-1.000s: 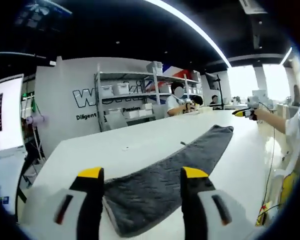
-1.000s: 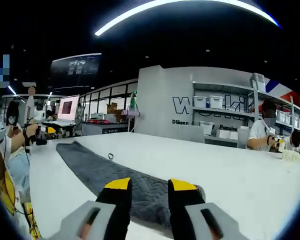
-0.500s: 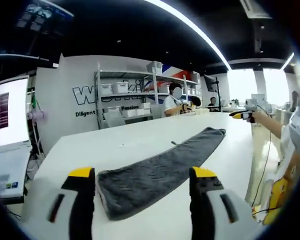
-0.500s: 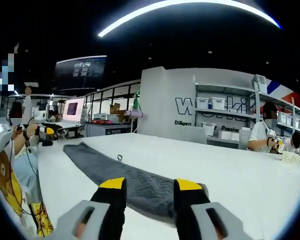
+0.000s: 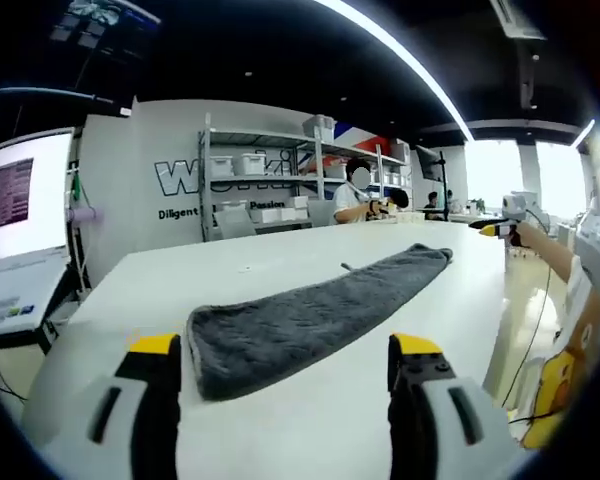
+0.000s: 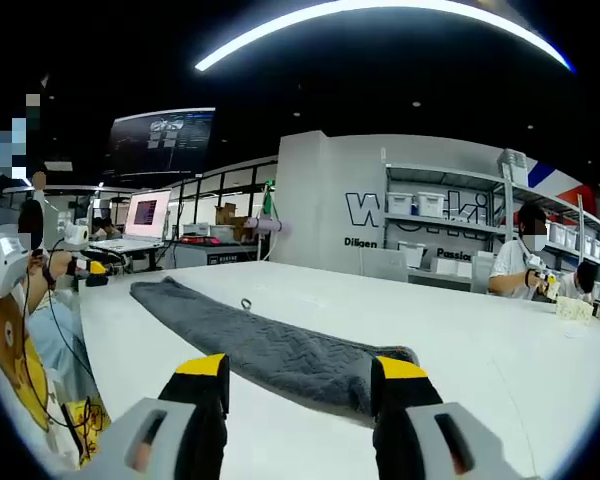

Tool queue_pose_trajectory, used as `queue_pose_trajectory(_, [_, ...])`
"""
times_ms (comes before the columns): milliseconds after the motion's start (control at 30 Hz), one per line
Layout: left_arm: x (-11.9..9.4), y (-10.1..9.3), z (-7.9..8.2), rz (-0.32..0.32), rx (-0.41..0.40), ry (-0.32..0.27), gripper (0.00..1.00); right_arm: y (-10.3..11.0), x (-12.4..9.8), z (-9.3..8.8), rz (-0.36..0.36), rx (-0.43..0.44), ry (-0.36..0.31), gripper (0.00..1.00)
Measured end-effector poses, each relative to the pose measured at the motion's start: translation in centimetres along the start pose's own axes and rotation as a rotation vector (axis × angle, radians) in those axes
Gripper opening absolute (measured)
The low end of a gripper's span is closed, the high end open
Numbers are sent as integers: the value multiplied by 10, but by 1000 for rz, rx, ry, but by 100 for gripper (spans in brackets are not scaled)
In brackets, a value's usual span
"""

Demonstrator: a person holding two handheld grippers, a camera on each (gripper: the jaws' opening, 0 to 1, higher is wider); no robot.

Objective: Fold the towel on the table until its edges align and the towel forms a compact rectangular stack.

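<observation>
Clearly the grey towel [image 5: 310,315] is soft, light terry that will sag and drape, lying as a long folded strip on the white table [image 5: 280,420] between the two grippers. The left gripper [image 5: 285,360] and right gripper [image 6: 300,378] both stand wide and empty, each just short of its end. Each should probably pinch an end's corners, through all layers.

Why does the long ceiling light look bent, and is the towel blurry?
Right gripper view: the fisheye lens bows the ceiling light strip into an arc; the grey towel looks sharp. Left gripper view: the strip curves too, the towel is clear, and the windows glare white.
</observation>
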State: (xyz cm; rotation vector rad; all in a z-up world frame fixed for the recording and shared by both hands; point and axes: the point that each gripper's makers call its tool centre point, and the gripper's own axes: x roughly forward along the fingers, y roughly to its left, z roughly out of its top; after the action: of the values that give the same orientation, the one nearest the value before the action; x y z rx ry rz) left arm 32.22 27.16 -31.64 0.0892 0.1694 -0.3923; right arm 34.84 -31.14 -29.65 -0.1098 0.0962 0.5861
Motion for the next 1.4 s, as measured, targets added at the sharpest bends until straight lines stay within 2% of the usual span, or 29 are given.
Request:
queue_pose_trajectory(233, [-5, -6, -9, -4, 5, -3, 99, 2, -7, -17, -17, 41, 11, 67])
queue_pose_trajectory(367, [-7, -2, -18, 14, 13, 11, 99, 2, -8, -23, -29, 68, 14, 70])
queue_pose_trajectory(600, [-9, -6, -25, 6, -15, 8, 99, 6, -8, -29, -25, 99, 20, 75])
queue_pose_trajectory(833, [-10, -7, -25, 8, -29, -6, 99, 8, -6, -30, -21, 136, 9, 81])
queue_pose_trajectory(1267, [-12, -10, -23, 7, -30, -17, 99, 7, -2, -27, -12, 225, -30, 99])
queue_pose_trajectory(1400, [-12, -9, -23, 8, -32, -19, 99, 8, 0, -25, -4, 245, -41, 99])
